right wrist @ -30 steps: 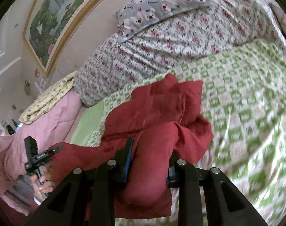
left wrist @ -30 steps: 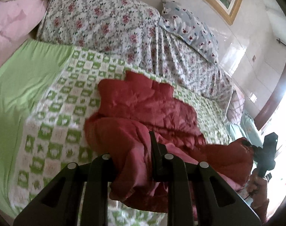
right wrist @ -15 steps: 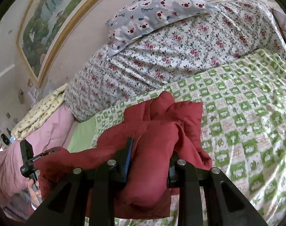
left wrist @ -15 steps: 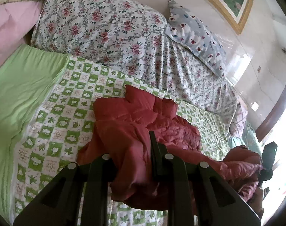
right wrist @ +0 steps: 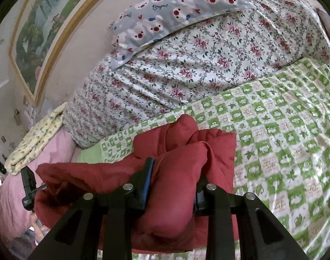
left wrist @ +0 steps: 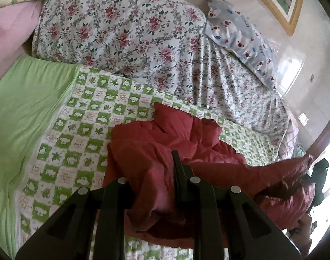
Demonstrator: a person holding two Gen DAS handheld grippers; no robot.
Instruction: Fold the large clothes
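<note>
Big red padded jacket (left wrist: 165,143) bunched up on the green-and-white checked bedspread (left wrist: 78,130), far part lying flat, near edge lifted off the bed and stretched between both grippers. Left gripper (left wrist: 154,186) angled down at the bed, clamped on a thick fold of that red fabric, the stuff bulging out between the black fingers (left wrist: 180,173). Right gripper (right wrist: 173,184) same deal, tilted down, pinching a puffy roll of the jacket (right wrist: 186,151); jaws have just eased apart a touch but fabric wedged in there and pressed on both sides, blue pad visible on the left finger (right wrist: 147,179). In the right wrist view, other gripper (right wrist: 28,184) poking up at the far left edge with a bit of a hand (right wrist: 38,229) below it. Behind the jacket, a floral quilt (left wrist: 132,32) heaped up, bear-print pillow (right wrist: 175,10) on top with some small script on it, too tiny to read. Plain green sheet (left wrist: 23,108), pink bedding (left wrist: 6,32) and a gold-framed landscape painting (right wrist: 34,32) on the wall.
</note>
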